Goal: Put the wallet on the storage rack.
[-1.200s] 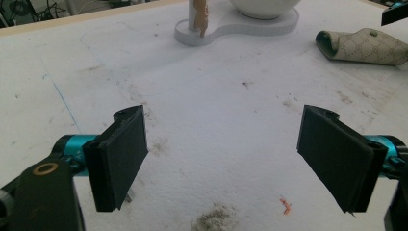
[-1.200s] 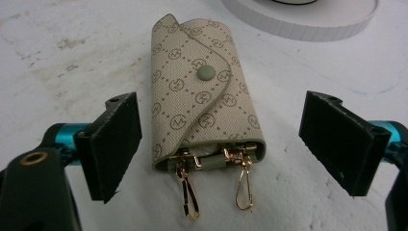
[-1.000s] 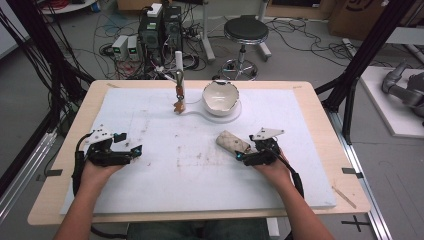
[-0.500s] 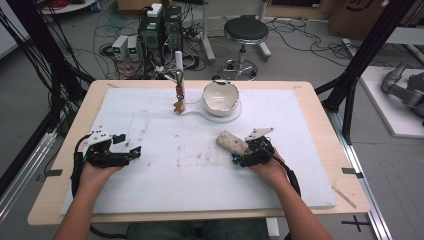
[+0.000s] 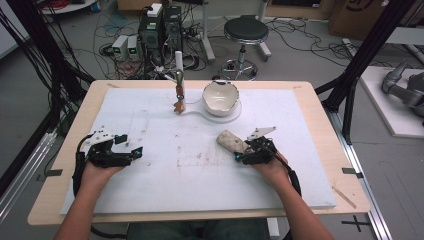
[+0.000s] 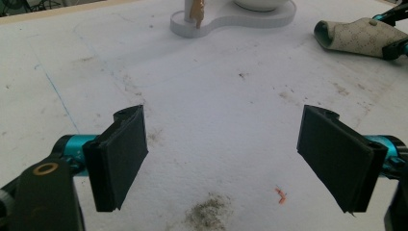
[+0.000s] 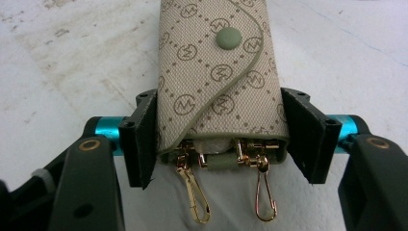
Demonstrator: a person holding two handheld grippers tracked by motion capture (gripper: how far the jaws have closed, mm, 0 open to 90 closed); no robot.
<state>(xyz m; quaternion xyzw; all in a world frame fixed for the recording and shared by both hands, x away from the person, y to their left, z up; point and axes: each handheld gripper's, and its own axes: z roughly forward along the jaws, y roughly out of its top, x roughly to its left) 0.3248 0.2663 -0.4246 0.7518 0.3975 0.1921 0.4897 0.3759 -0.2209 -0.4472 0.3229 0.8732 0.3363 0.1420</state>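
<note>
A beige monogram key pouch (image 7: 219,72) lies on the white table mat, its snap flap facing up and two gold clasps (image 7: 262,192) sticking out of the near end. My right gripper (image 7: 221,139) is shut on that near end, with a jaw pressed against each side. From above, the pouch (image 5: 230,141) points up-left out of the right gripper (image 5: 241,155). My left gripper (image 5: 134,152) rests at the mat's left, open. Its jaws stand wide apart over bare mat (image 6: 235,154), and the pouch (image 6: 358,34) lies far off at the upper right.
A white bowl (image 5: 220,96) sits on a white base (image 5: 235,113) at the back centre. A post with a clip holding a small tan piece (image 5: 179,92) stands beside it. The white mat (image 5: 200,185) is stained. The wooden table edge (image 5: 350,175) runs around it.
My right gripper slid left onto the pouch's end and closed on it. The left gripper has barely moved.
</note>
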